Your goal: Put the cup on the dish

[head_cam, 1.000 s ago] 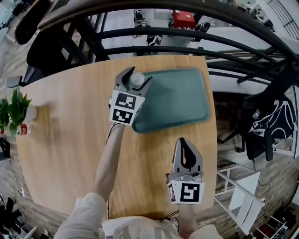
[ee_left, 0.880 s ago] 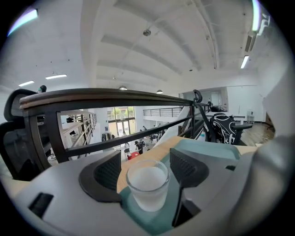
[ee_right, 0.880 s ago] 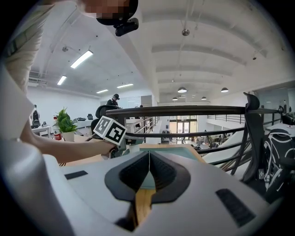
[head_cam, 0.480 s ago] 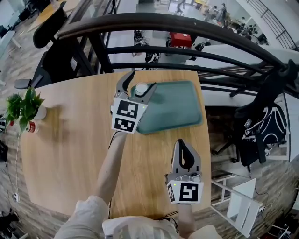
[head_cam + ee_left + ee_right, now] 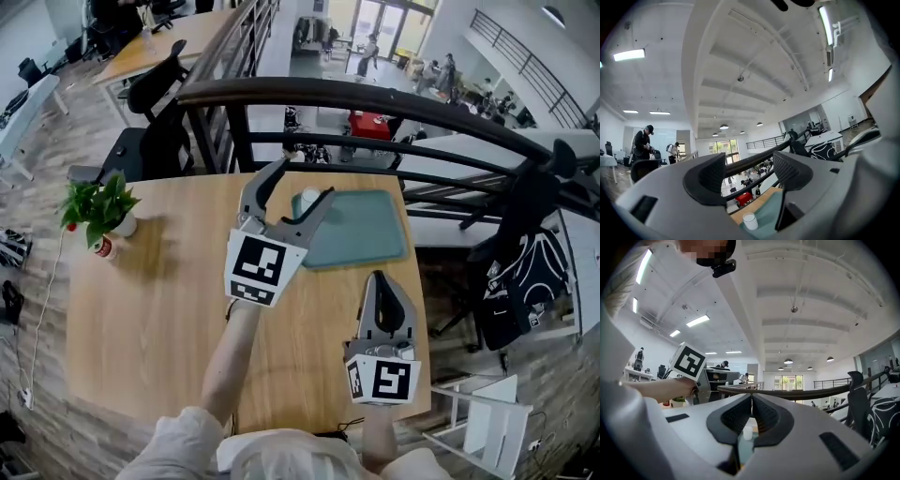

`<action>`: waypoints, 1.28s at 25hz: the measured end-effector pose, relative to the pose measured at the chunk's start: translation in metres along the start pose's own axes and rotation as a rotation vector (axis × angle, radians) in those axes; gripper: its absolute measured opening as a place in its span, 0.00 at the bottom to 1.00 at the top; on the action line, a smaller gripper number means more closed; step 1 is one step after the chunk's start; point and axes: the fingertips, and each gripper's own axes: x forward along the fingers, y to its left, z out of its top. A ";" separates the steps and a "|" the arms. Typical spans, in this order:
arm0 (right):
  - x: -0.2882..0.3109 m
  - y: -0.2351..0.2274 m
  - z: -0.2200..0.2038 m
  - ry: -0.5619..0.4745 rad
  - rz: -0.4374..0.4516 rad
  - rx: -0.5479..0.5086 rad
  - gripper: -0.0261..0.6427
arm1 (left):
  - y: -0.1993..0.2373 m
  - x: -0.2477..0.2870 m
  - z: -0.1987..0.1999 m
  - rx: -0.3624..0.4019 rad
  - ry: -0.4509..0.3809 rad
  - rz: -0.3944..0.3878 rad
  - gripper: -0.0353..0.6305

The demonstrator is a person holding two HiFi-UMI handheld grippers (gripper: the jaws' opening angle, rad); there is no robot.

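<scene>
A small white cup (image 5: 307, 200) stands upright on the green dish (image 5: 366, 234), a flat tray, near its far left corner. My left gripper (image 5: 305, 183) hangs raised above the table on the near side of the cup, jaws open and empty. In the left gripper view the cup (image 5: 750, 221) shows low down on the dish (image 5: 768, 216), well beyond the open left gripper (image 5: 749, 171). My right gripper (image 5: 378, 278) is shut and empty over the table's near right part. Through the shut right gripper (image 5: 751, 401) the cup (image 5: 747, 432) peeks out far ahead.
A potted plant (image 5: 98, 208) stands at the table's left side. A dark curved railing (image 5: 375, 98) runs just behind the table (image 5: 159, 300). A black office chair (image 5: 155, 103) is at the back left, a black bag (image 5: 516, 272) and a white stool (image 5: 487, 422) to the right.
My left gripper has let go of the cup and risen up and back from it. The cup stays on the dish. The right gripper has hardly moved. The head view has tilted up.
</scene>
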 end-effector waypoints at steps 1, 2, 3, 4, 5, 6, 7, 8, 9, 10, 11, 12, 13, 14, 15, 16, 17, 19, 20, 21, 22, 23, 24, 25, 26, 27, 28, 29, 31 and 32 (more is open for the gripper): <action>-0.005 0.007 0.009 -0.017 0.005 -0.004 0.07 | 0.000 -0.014 0.015 0.007 -0.023 0.010 0.54; -0.009 0.014 0.018 -0.033 0.009 -0.007 0.07 | 0.002 -0.030 0.029 0.008 -0.050 0.023 0.52; -0.014 0.023 0.027 -0.050 0.013 -0.009 0.07 | 0.004 -0.048 0.043 0.002 -0.081 0.038 0.46; -0.018 0.031 0.035 -0.065 0.017 -0.008 0.07 | 0.006 -0.066 0.057 -0.010 -0.116 0.054 0.39; -0.021 0.040 0.042 -0.079 0.024 -0.004 0.07 | 0.008 -0.085 0.069 -0.022 -0.149 0.070 0.32; -0.024 0.049 0.049 -0.092 0.035 0.006 0.07 | 0.008 -0.103 0.080 -0.022 -0.175 0.086 0.28; -0.027 0.058 0.055 -0.104 0.049 0.023 0.07 | 0.008 -0.120 0.089 -0.007 -0.194 0.107 0.24; -0.030 0.068 0.061 -0.117 0.068 0.044 0.07 | 0.008 -0.139 0.097 0.015 -0.208 0.136 0.19; -0.033 0.079 0.066 -0.130 0.089 0.064 0.07 | 0.010 -0.158 0.104 0.032 -0.218 0.170 0.13; -0.036 0.090 0.072 -0.142 0.107 0.075 0.07 | 0.012 -0.177 0.109 0.041 -0.220 0.206 0.08; -0.039 0.101 0.078 -0.152 0.120 0.074 0.07 | 0.013 -0.197 0.111 0.045 -0.215 0.236 0.07; -0.041 0.112 0.083 -0.159 0.129 0.066 0.07 | 0.014 -0.217 0.110 0.053 -0.201 0.258 0.07; -0.044 0.121 0.087 -0.164 0.135 0.056 0.07 | 0.013 -0.236 0.106 0.066 -0.180 0.274 0.07; -0.048 0.129 0.088 -0.166 0.135 0.052 0.07 | 0.011 -0.255 0.099 0.080 -0.155 0.289 0.07; -0.055 0.135 0.088 -0.168 0.129 0.056 0.07 | 0.009 -0.272 0.091 0.088 -0.130 0.305 0.07; -0.062 0.140 0.086 -0.173 0.115 0.069 0.07 | 0.009 -0.288 0.083 0.082 -0.111 0.324 0.07; -0.069 0.144 0.084 -0.179 0.100 0.082 0.07 | 0.010 -0.302 0.075 0.059 -0.098 0.344 0.07; -0.078 0.158 0.081 -0.186 0.080 0.087 0.07 | 0.019 -0.325 0.066 -0.003 -0.094 0.375 0.07; -0.081 0.168 0.081 -0.187 0.075 0.080 0.07 | 0.025 -0.336 0.064 -0.021 -0.098 0.384 0.07; -0.083 0.178 0.081 -0.188 0.076 0.071 0.07 | 0.031 -0.346 0.063 -0.025 -0.100 0.389 0.07; -0.084 0.187 0.083 -0.190 0.081 0.062 0.07 | 0.037 -0.355 0.062 -0.023 -0.098 0.395 0.07; -0.085 0.196 0.084 -0.193 0.091 0.057 0.07 | 0.042 -0.365 0.062 -0.020 -0.096 0.405 0.07; -0.086 0.203 0.086 -0.196 0.101 0.054 0.07 | 0.046 -0.374 0.062 -0.023 -0.097 0.419 0.07; -0.088 0.210 0.087 -0.198 0.110 0.053 0.07 | 0.051 -0.382 0.062 -0.030 -0.101 0.434 0.07; -0.090 0.215 0.087 -0.198 0.117 0.052 0.07 | 0.054 -0.391 0.062 -0.036 -0.106 0.448 0.07; -0.092 0.220 0.087 -0.197 0.123 0.051 0.07 | 0.058 -0.398 0.062 -0.039 -0.108 0.459 0.07; -0.093 0.226 0.088 -0.196 0.128 0.050 0.07 | 0.061 -0.404 0.063 -0.037 -0.110 0.468 0.07; -0.094 0.231 0.089 -0.197 0.132 0.052 0.07 | 0.066 -0.409 0.064 -0.034 -0.112 0.476 0.07; -0.091 0.248 0.095 -0.197 0.138 0.062 0.07 | 0.079 -0.422 0.066 -0.034 -0.119 0.489 0.07; -0.089 0.258 0.097 -0.193 0.143 0.058 0.07 | 0.088 -0.429 0.066 -0.038 -0.121 0.495 0.07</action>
